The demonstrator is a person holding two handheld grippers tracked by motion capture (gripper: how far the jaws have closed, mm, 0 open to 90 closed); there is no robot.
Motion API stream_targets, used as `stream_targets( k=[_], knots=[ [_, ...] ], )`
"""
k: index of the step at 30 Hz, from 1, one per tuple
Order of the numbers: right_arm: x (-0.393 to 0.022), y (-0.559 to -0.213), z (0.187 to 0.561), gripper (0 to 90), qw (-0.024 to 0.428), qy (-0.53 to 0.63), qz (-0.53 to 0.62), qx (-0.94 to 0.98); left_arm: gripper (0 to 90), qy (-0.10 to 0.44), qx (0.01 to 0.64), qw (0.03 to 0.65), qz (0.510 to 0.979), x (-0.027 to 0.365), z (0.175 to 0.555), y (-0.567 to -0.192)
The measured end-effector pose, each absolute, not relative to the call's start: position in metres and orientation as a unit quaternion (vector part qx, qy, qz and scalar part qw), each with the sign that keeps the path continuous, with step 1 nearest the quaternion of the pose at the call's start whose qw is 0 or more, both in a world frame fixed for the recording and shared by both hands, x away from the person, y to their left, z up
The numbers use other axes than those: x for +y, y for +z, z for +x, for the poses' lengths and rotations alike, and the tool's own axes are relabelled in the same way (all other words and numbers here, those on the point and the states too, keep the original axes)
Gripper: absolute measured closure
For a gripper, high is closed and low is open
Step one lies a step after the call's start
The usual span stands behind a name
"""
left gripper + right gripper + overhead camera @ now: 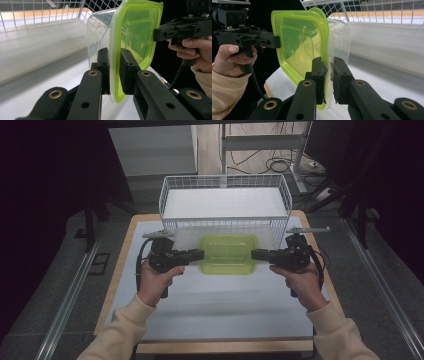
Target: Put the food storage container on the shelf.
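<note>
A clear plastic container with a lime-green lid point(228, 253) hangs above the table, held between both grippers. My left gripper point(199, 255) is shut on the lid's left rim; in the left gripper view its jaws clamp the green edge point(115, 75). My right gripper point(256, 254) is shut on the opposite rim, and the right gripper view has its pads pinching lid and clear wall together point(327, 75). The container point(100, 35) shows edge-on, its see-through body point(339, 37) toward the wire basket.
A white wire basket point(225, 184) stands at the table's far side, just behind the container. The white tabletop point(220, 305) with a wooden border stretches toward the person. Cables and metal table legs point(300, 165) lie on the floor beyond.
</note>
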State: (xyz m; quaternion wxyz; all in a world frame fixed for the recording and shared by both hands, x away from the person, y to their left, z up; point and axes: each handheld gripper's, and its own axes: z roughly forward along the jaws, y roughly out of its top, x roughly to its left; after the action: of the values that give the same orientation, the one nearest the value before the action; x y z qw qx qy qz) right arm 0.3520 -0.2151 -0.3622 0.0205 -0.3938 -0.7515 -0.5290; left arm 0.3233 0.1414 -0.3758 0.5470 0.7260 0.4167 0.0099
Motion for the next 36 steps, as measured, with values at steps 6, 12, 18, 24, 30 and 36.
stream_targets(
  k=[6,12,18,24,30,36],
  knots=[
    [-0.215,-0.343,0.36,80.9,0.014,-0.538,-0.391,-0.747,80.7,0.018,0.411,0.552,0.725,0.142,0.332,-0.355],
    [-0.213,-0.327,0.369,80.9,0.005,-0.54,-0.386,-0.748,80.8,0.024,0.413,0.554,0.722,0.143,0.342,-0.337],
    [-0.211,-0.307,0.383,80.8,-0.008,-0.536,-0.378,-0.755,80.8,0.035,0.41,0.56,0.719,0.143,0.354,-0.321],
    [-0.208,-0.291,0.399,80.7,-0.017,-0.532,-0.379,-0.757,80.9,0.047,0.403,0.563,0.72,0.144,0.371,-0.309],
    [-0.207,-0.288,0.41,80.7,-0.013,-0.538,-0.383,-0.751,80.9,0.05,0.405,0.563,0.719,0.145,0.382,-0.303],
    [-0.206,-0.286,0.424,80.7,-0.014,-0.542,-0.384,-0.747,81.0,0.049,0.409,0.563,0.717,0.146,0.396,-0.3]
  ],
)
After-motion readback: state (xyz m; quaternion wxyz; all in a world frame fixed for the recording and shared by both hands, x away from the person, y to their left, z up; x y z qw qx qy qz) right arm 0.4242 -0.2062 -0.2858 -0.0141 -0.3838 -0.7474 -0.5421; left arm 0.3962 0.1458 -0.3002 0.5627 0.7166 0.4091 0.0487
